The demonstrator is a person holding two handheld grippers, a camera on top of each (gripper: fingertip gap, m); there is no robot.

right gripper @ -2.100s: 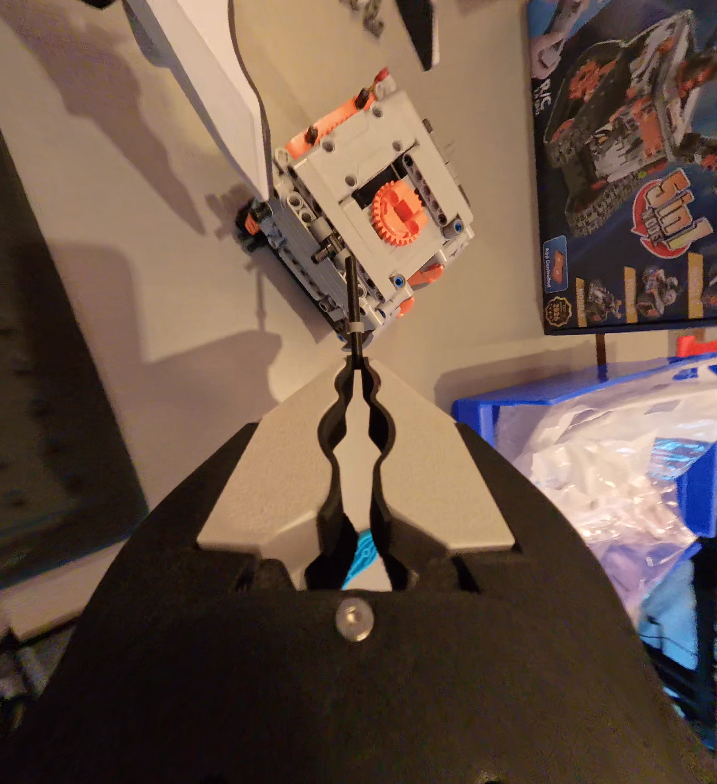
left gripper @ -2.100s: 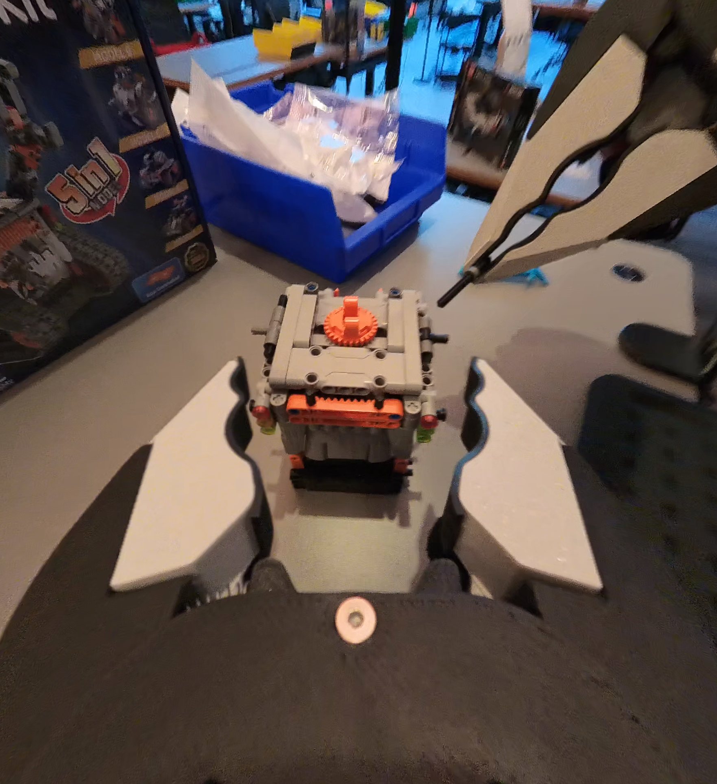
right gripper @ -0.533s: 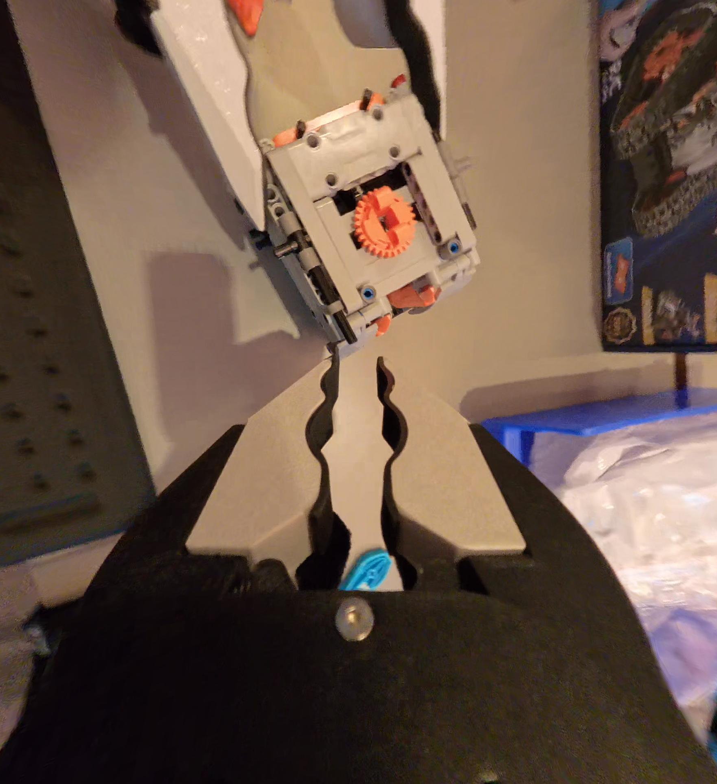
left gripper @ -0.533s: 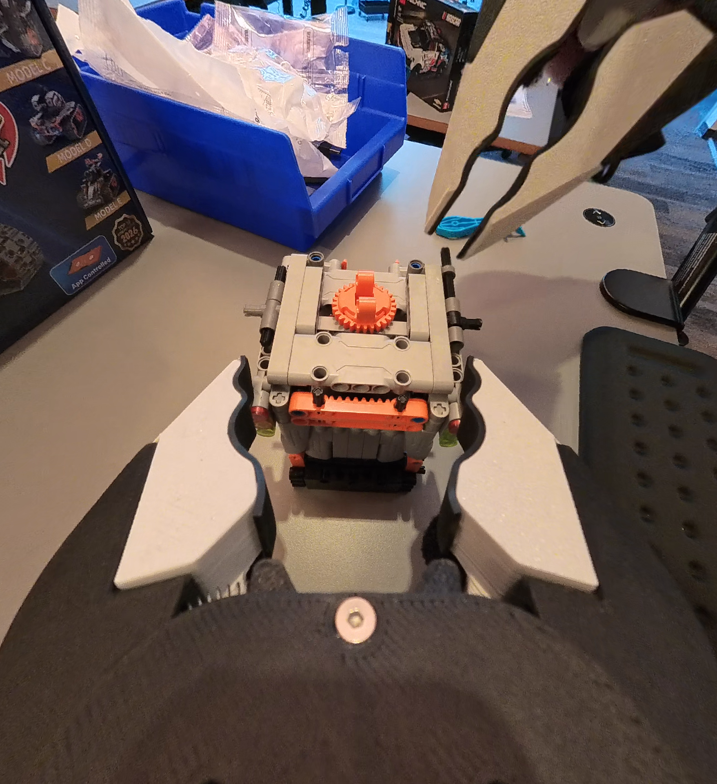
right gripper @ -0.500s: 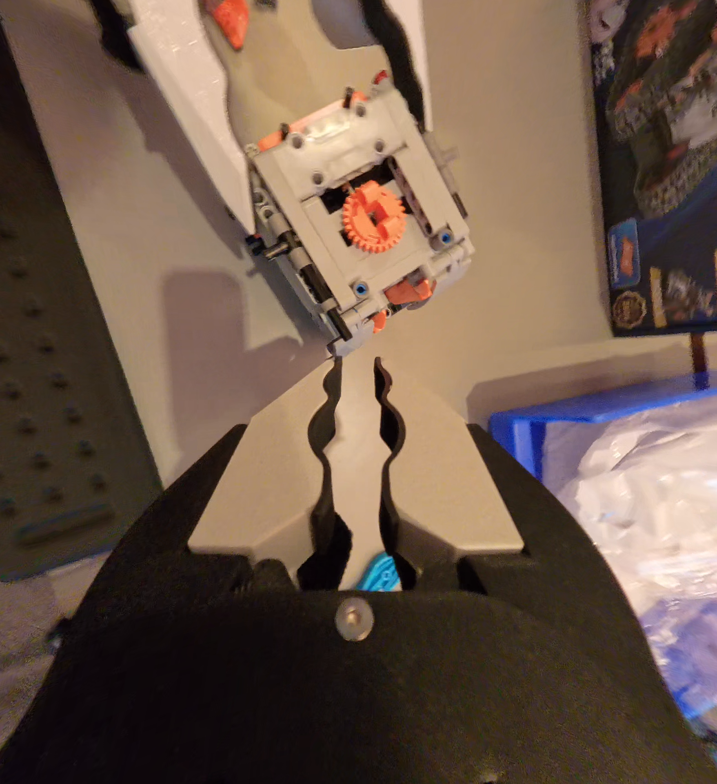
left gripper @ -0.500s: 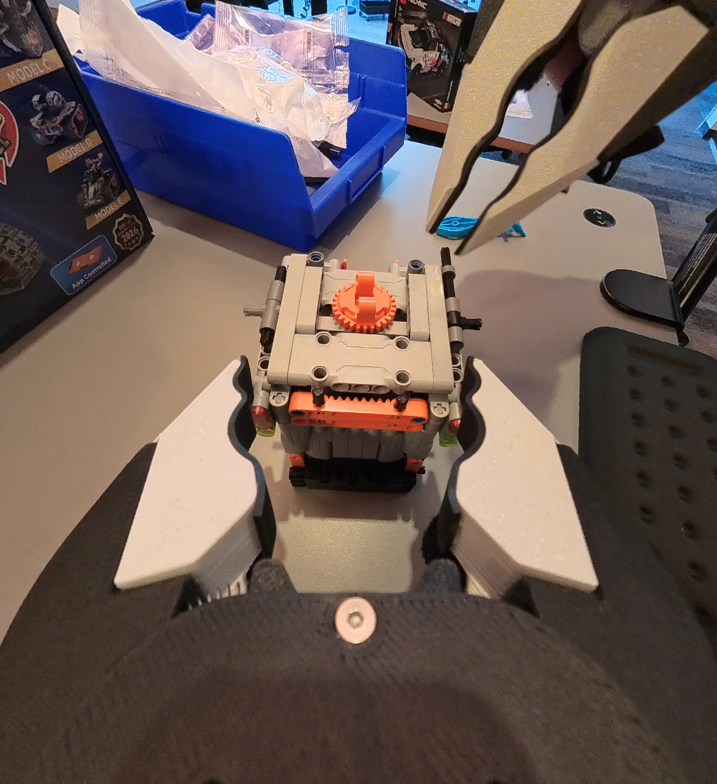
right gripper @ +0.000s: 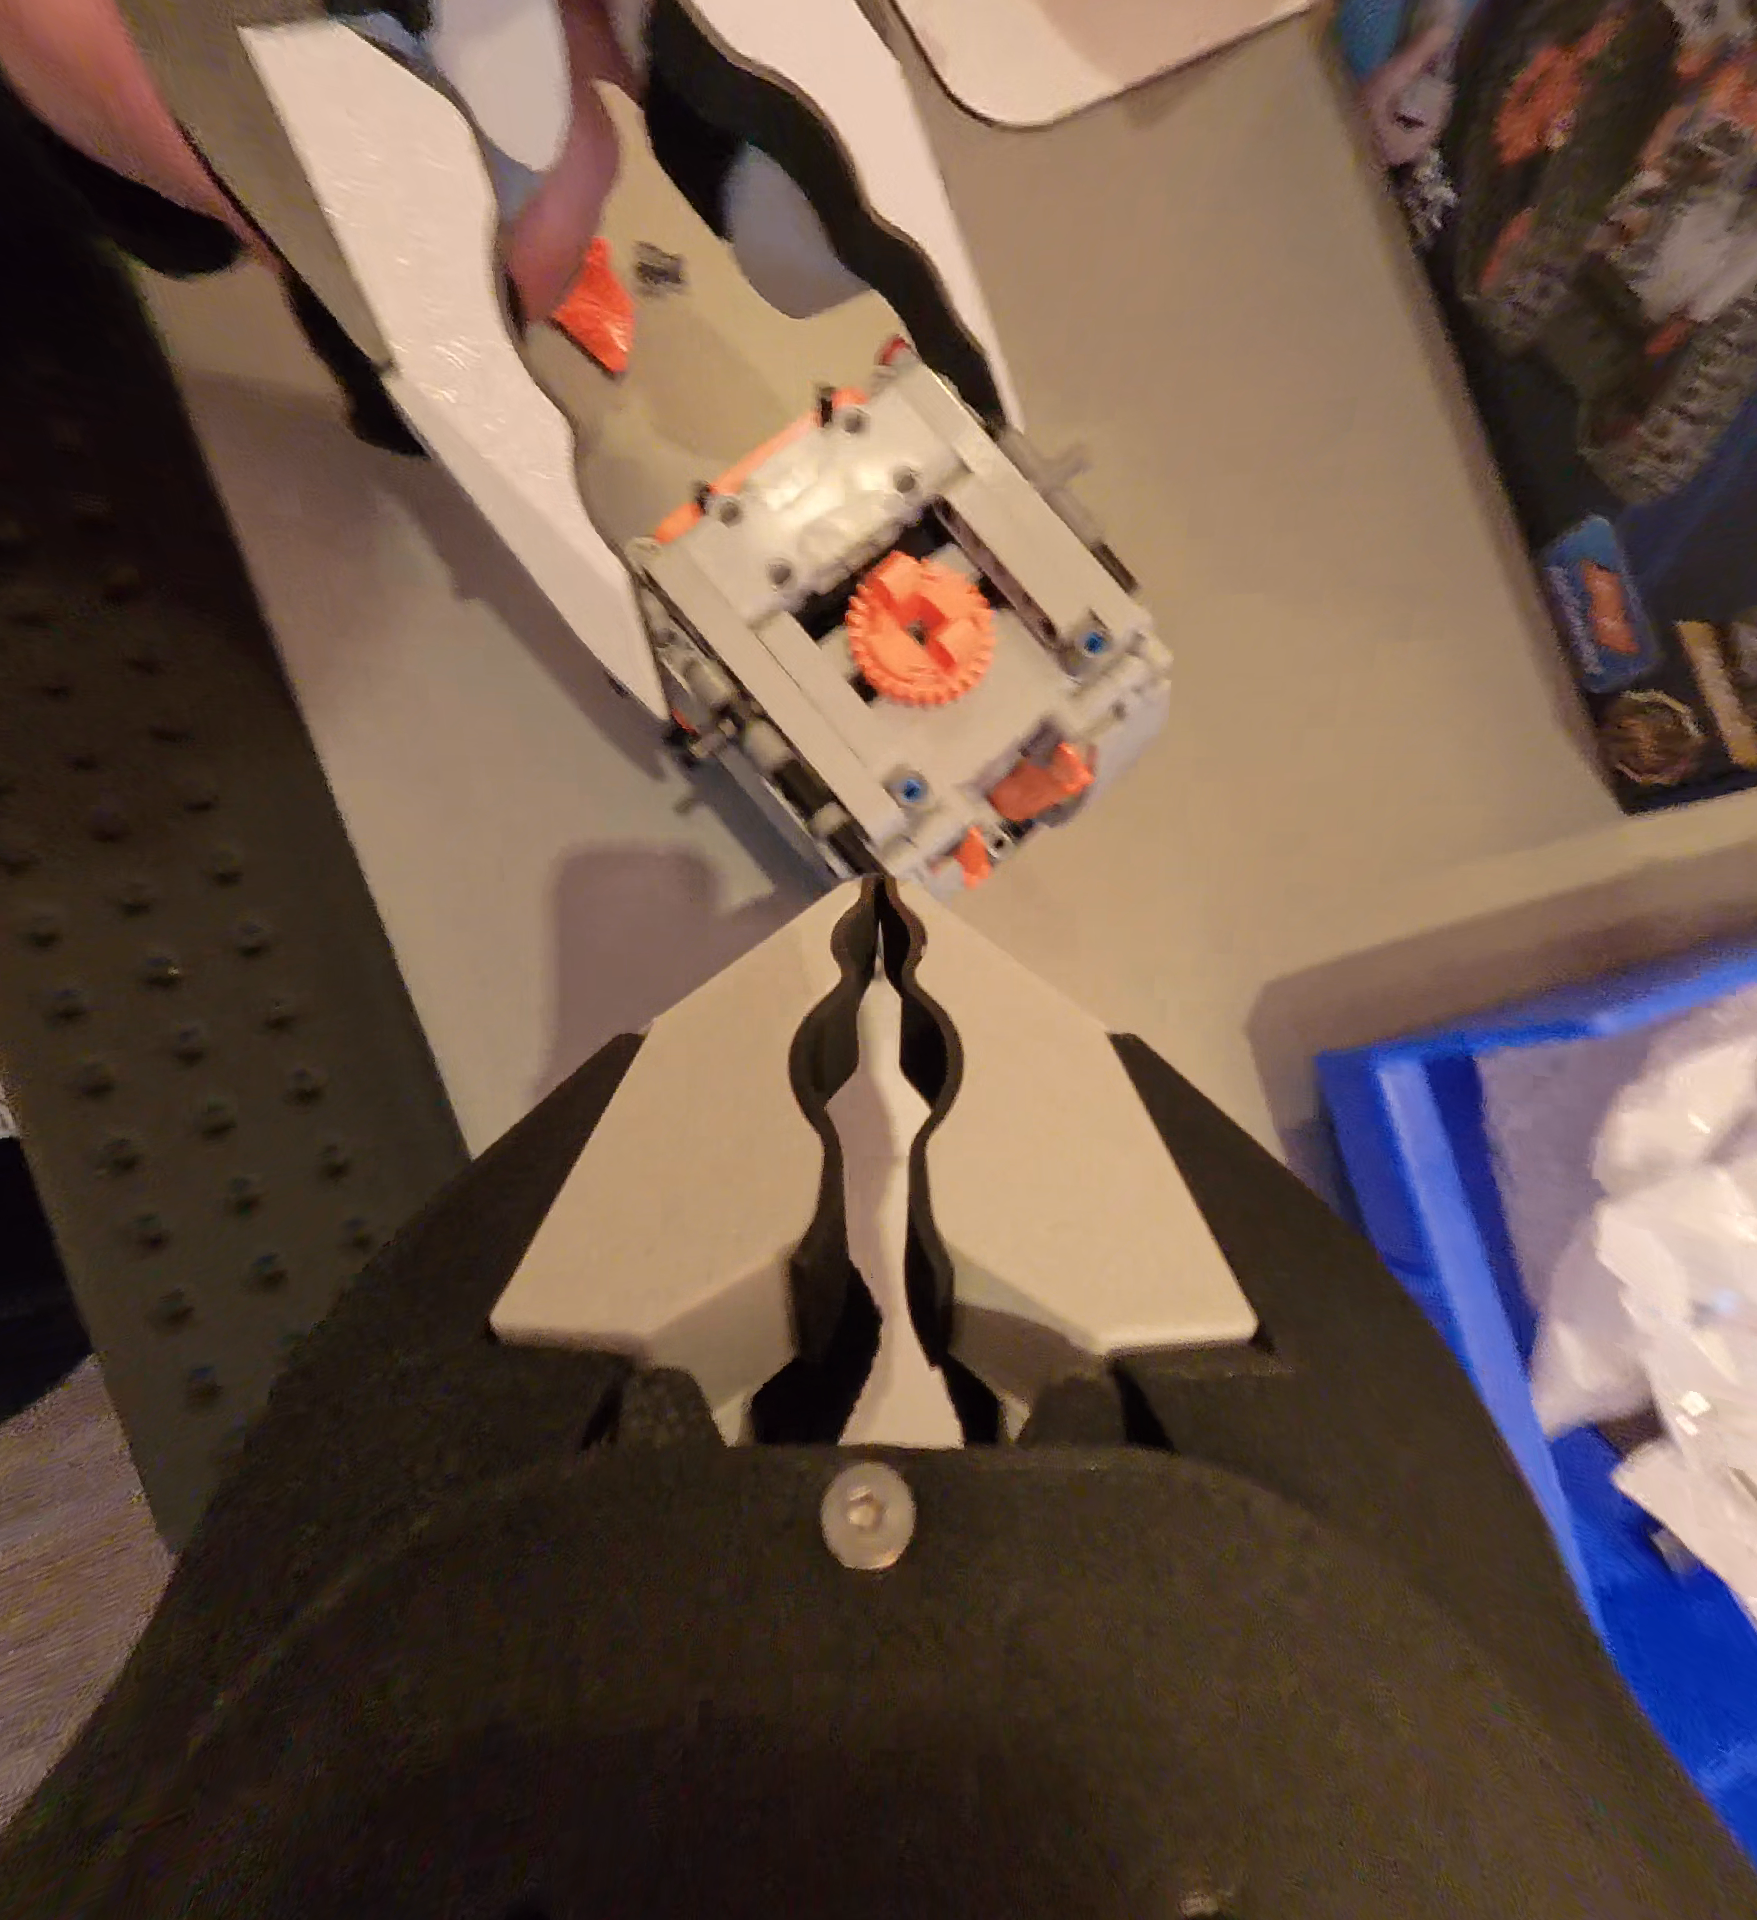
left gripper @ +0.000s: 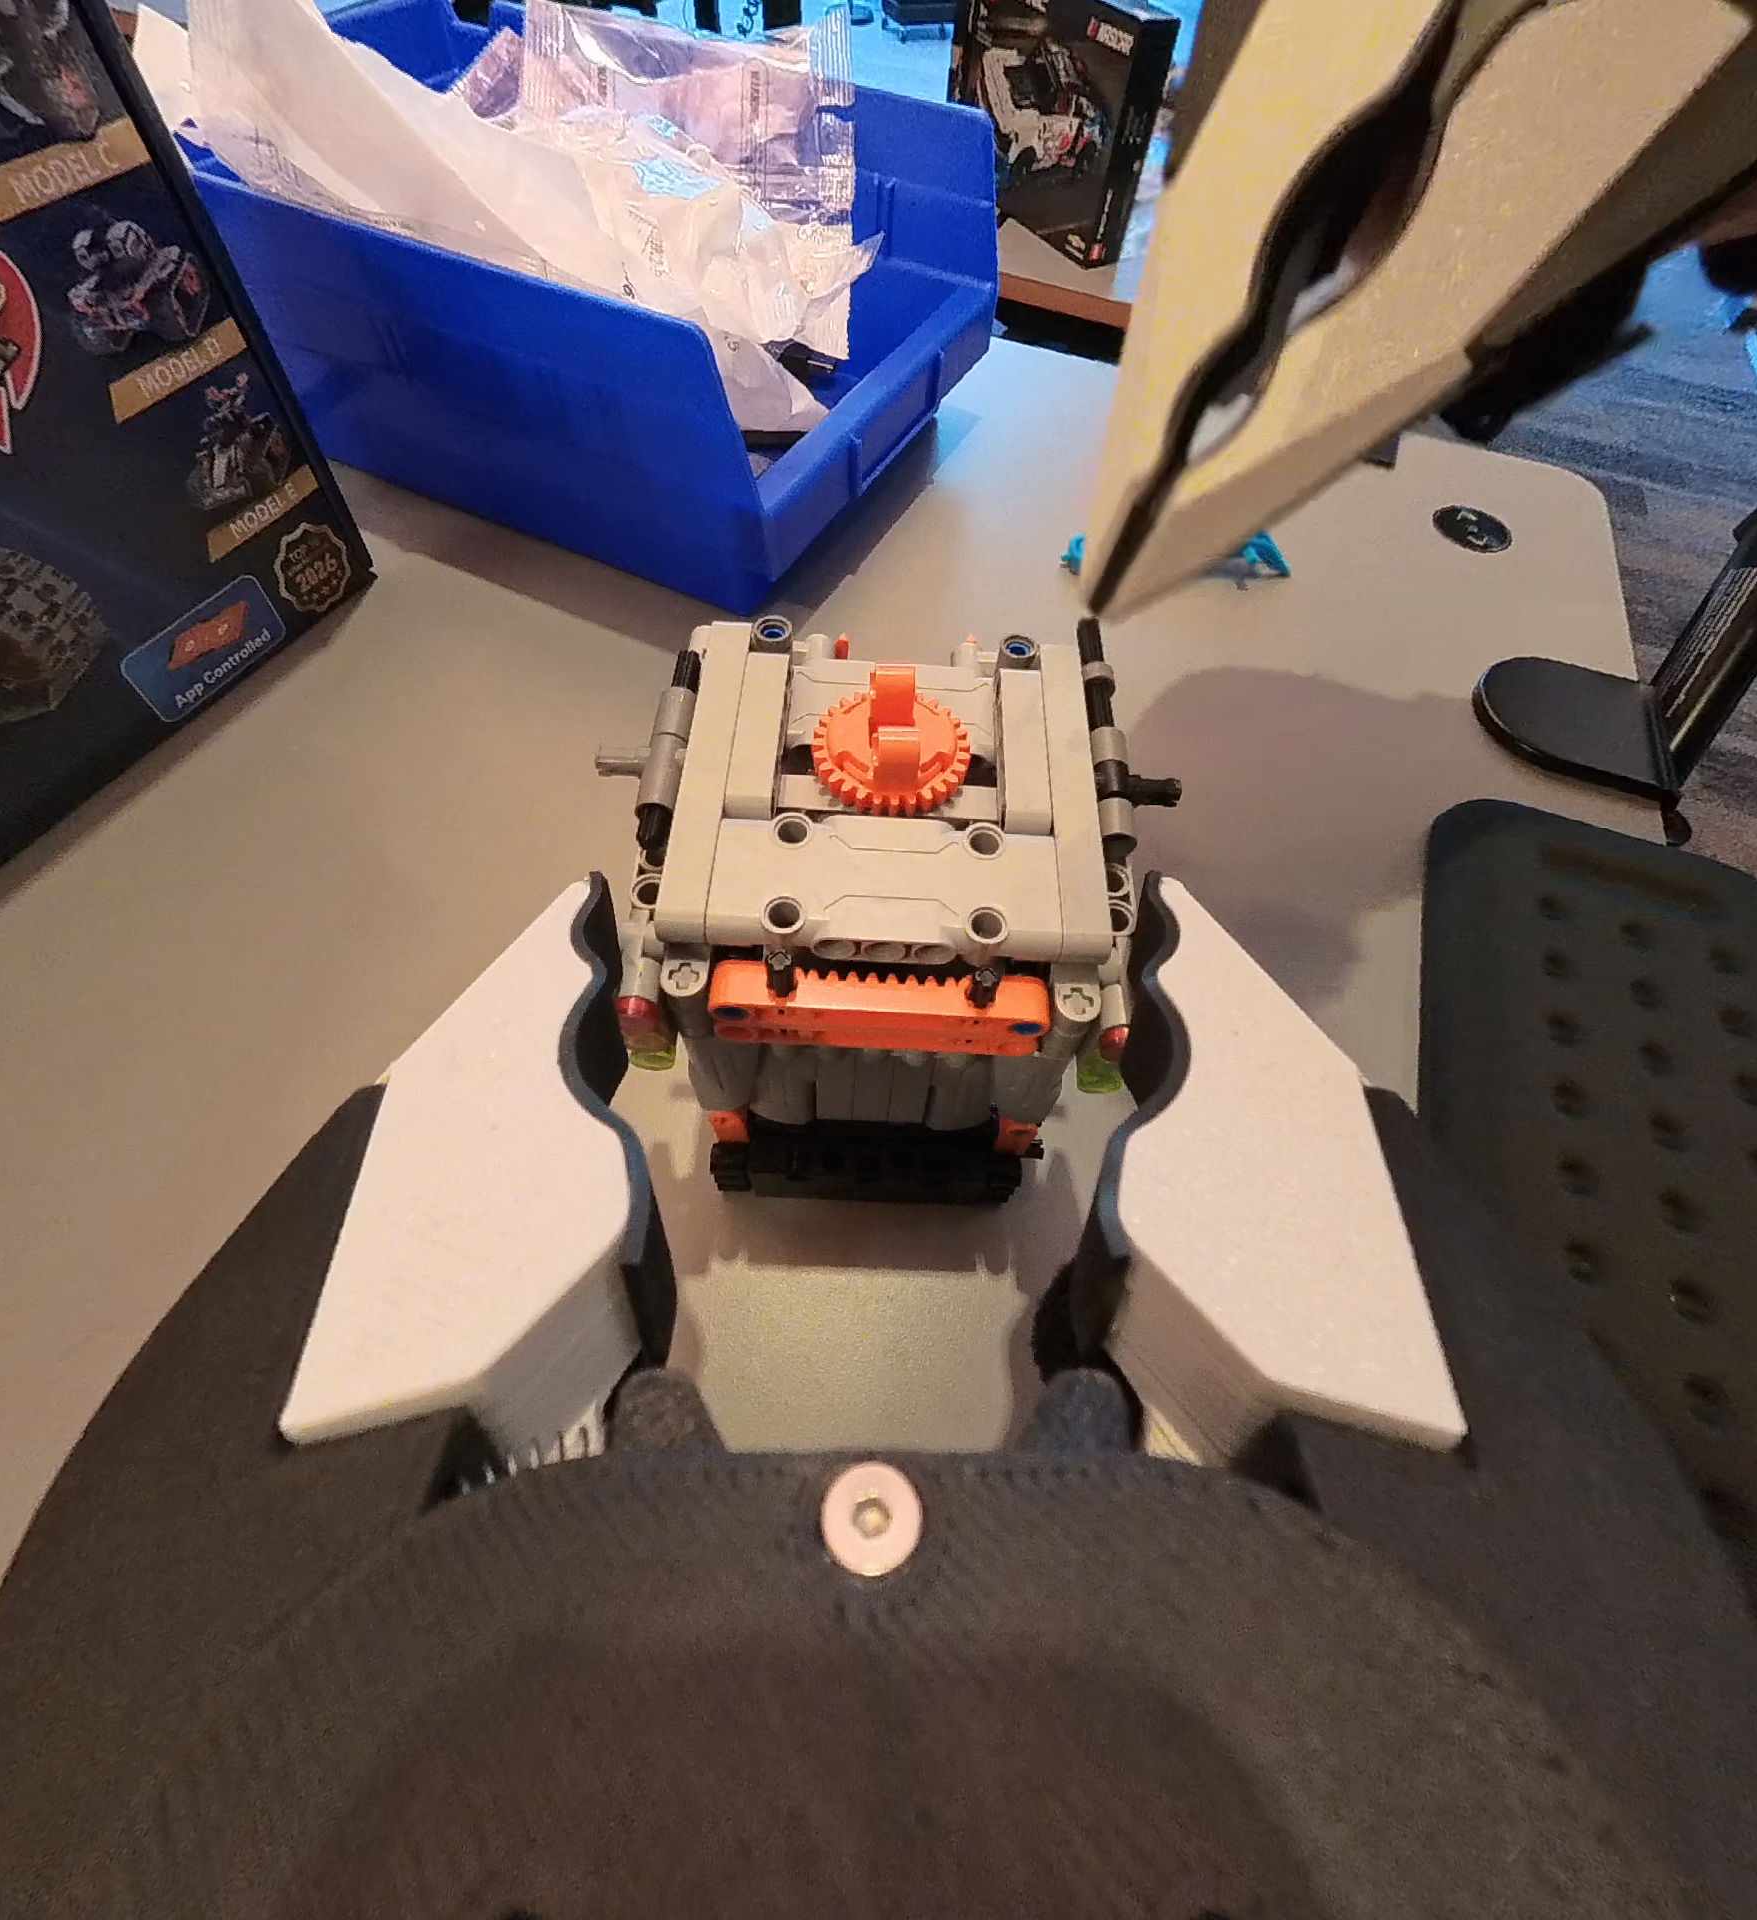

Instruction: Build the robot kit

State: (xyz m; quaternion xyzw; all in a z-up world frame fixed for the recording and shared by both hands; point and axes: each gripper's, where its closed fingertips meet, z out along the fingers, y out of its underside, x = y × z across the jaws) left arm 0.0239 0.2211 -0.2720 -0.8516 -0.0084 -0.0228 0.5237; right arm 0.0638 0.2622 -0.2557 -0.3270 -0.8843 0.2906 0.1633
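The left tongs (left gripper: 884, 1049) clamped the grey-and-orange brick-built block (left gripper: 879, 883), which stood upright on the tabletop (left gripper: 354, 914). A black axle (left gripper: 1097, 675) sat seated along the block's right edge. The right tongs (left gripper: 1102, 603) were narrowed almost shut, tips just above the axle's far end, gripping nothing visible. Two seconds earlier they carried that axle clear of the block; half a second ago they stood parted. Beyond lay a blue bin (left gripper: 583, 416) of plastic bags.
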